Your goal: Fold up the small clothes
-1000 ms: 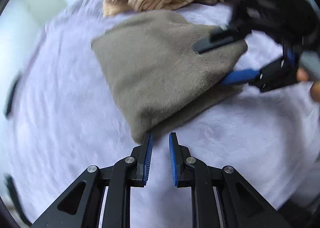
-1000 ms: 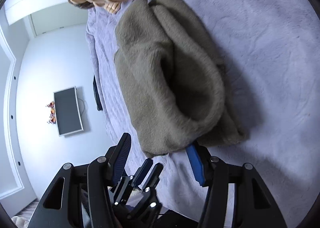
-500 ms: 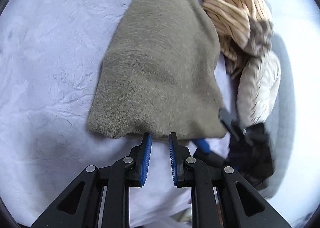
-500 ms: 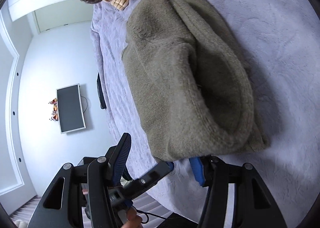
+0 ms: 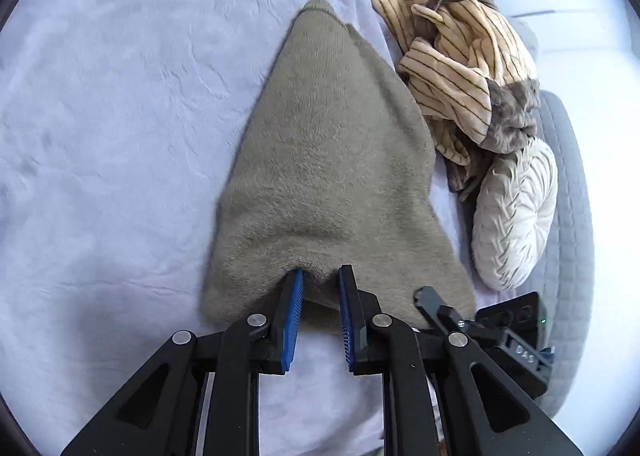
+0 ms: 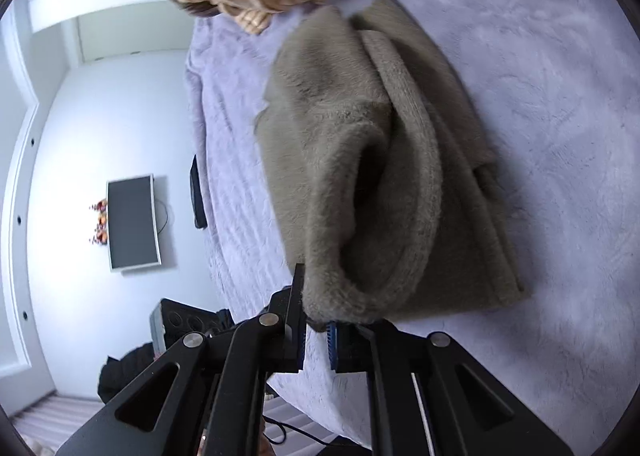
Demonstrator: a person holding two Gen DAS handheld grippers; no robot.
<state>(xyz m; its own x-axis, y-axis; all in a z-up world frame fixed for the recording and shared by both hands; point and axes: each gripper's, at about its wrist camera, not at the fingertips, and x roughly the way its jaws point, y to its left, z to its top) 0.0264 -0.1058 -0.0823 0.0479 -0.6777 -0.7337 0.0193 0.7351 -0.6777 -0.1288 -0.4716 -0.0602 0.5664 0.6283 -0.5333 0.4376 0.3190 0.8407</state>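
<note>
Already gripped: near hem of the taupe garment (image 5: 332,160) is clamped by the right gripper (image 6: 316,330).
Left gripper (image 5: 319,310): nearly closed, hem barely nipped.
Unfolded: striped pile (image 5: 460,60) beyond garment.

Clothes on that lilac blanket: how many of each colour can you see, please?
Grey-brown fleece garment: 1
Tan striped garment: 1
White fluffy item, kind unclear: 1
Total: 3
</note>
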